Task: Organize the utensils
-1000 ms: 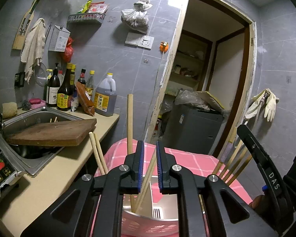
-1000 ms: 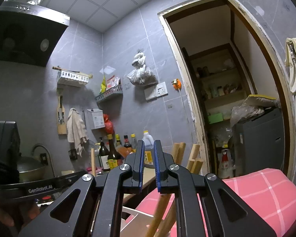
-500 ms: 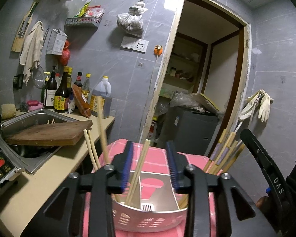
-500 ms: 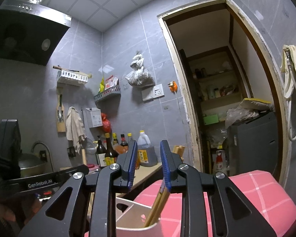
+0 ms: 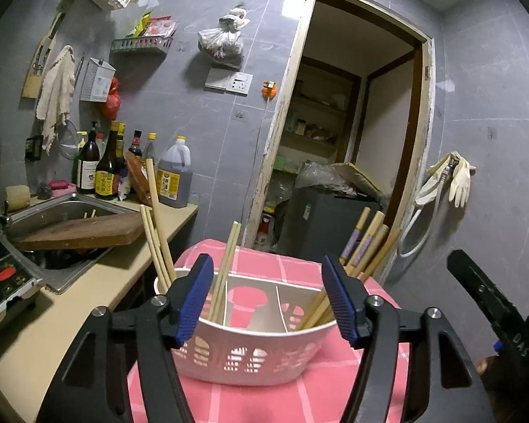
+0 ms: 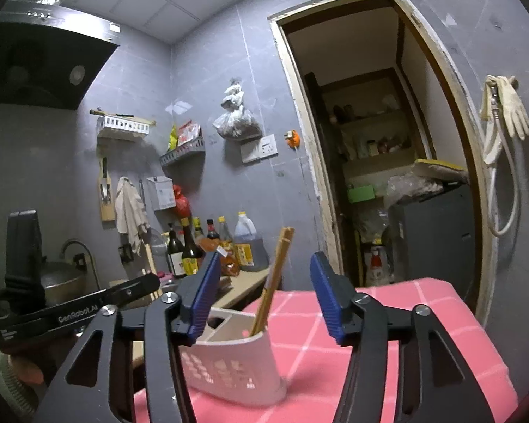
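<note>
White slotted utensil caddy (image 5: 250,356) sits on the pink checked surface (image 5: 321,394), three compartments. Left compartment: chopsticks (image 5: 225,271) standing, leaning, plus a longer pair (image 5: 155,232) at the far-left wall. Right compartment: bundle of thicker chopsticks (image 5: 366,243), some with purple bands. Middle compartment looks empty.

Left tool (image 5: 268,303): spread wide, nothing between the pads, just in front of the caddy. Right tool (image 6: 264,299): also released and empty, off the caddy's end; chopsticks (image 6: 275,275) stand in the nearest compartment between its fingers in view, no contact.

Progress, my read: everything visible near the tools is already slotted, so this batch looks done. No loose utensils on the pink surface in either view. A couple of stick ends poke up in the sink (image 5: 63,211) behind the cutting board (image 5: 81,232); can't tell if those are in scope.
</note>
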The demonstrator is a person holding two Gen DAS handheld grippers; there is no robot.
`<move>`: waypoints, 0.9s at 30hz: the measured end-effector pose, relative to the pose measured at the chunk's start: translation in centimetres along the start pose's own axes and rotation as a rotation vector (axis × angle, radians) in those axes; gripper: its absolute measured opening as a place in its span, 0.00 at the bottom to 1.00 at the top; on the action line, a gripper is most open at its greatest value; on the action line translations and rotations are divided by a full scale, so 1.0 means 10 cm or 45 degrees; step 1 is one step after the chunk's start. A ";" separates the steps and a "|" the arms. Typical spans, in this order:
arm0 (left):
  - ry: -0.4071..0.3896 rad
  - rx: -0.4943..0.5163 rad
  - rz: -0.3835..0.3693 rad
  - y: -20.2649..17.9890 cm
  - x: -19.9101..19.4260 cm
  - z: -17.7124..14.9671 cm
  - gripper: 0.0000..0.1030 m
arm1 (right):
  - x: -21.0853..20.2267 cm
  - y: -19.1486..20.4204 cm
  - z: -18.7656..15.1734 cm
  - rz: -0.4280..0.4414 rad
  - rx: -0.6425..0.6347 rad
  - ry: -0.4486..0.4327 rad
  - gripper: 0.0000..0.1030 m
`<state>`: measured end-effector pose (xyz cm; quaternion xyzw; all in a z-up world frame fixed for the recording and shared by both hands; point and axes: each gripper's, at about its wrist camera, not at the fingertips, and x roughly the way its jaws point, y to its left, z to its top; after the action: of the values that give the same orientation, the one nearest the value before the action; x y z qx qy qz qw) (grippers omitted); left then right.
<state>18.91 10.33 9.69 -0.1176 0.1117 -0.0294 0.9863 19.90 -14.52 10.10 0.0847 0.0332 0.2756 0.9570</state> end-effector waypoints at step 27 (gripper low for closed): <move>0.026 0.122 0.023 -0.41 -0.82 -0.58 0.92 | -1.21 0.05 -0.12 -0.168 0.008 0.170 0.99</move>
<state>9.43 5.76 6.92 -0.0688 0.1211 -0.0271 0.9899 9.28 -20.33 9.23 0.0667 0.1034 0.2169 0.9684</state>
